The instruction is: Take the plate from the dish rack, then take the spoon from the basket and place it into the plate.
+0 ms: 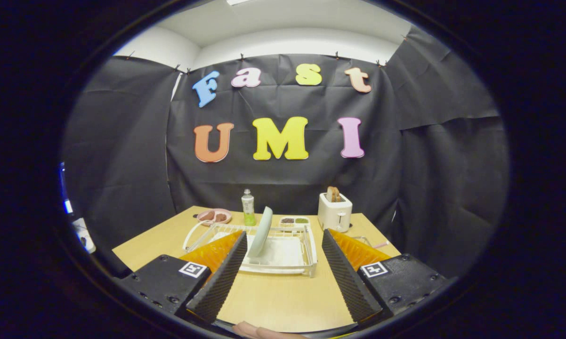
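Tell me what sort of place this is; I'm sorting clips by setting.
Probably a mock kitchen set up in a recording booth: a wooden table against black cloth walls carries a dish rack holding an upright plate, a toaster and a bottle. The open gripper points at the rack.

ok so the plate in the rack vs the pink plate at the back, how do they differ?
The plate in the dish rack stands on edge, pale green and bare; the pink plate lies flat on the table with brown food on it. The rack plate sits just ahead of the open tongs, nearer their left finger; the pink plate lies beyond the rack, left of the bottle. Both are round, and the tongs touch neither.
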The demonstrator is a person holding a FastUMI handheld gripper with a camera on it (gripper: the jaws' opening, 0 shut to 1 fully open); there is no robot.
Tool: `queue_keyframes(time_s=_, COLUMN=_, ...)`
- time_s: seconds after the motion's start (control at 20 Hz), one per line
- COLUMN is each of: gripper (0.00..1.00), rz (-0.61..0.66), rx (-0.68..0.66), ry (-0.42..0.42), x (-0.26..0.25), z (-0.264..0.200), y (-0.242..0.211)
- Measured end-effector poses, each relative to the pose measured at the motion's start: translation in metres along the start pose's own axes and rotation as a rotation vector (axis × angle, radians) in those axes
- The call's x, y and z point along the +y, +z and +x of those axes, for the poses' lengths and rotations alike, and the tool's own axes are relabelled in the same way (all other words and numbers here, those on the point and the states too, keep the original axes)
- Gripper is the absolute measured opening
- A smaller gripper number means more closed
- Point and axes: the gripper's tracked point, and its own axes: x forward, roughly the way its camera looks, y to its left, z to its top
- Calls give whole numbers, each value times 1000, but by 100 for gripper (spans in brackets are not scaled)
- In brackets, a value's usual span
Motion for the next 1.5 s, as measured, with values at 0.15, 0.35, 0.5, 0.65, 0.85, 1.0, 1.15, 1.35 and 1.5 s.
queue_keyframes(time_s=0.15, gripper=100, rz=-31, rx=58, ry=-7, x=10, z=28, y=9)
queue_keyframes(time_s=0.35, gripper=100, rz=-49, rx=188, ry=4, x=28, z=83, y=21)
queue_keyframes(time_s=0.5, gripper=100, rz=-65, rx=314, ry=9, x=42, z=127, y=30)
queue_keyframes(time_s=0.65, gripper=100, rz=-78, rx=445, ry=-21, x=52, z=178, y=34)
queue_keyframes(time_s=0.85, gripper=97, rz=-137, rx=709, ry=-38, x=65, z=229, y=10)
queue_keyframes(time_s=1.0, gripper=88, rz=-197, rx=771, ry=-149, x=49, z=268, y=9)
queue_keyframes(time_s=1.15, gripper=72, rz=-230, rx=804, ry=-175, x=56, z=293, y=9)
queue_keyframes(time_s=1.35, gripper=40, rz=-256, rx=869, ry=-274, x=54, z=308, y=7)
queue_keyframes(time_s=1.5, gripper=20, rz=-320, rx=912, ry=-286, x=60, z=308, y=9)
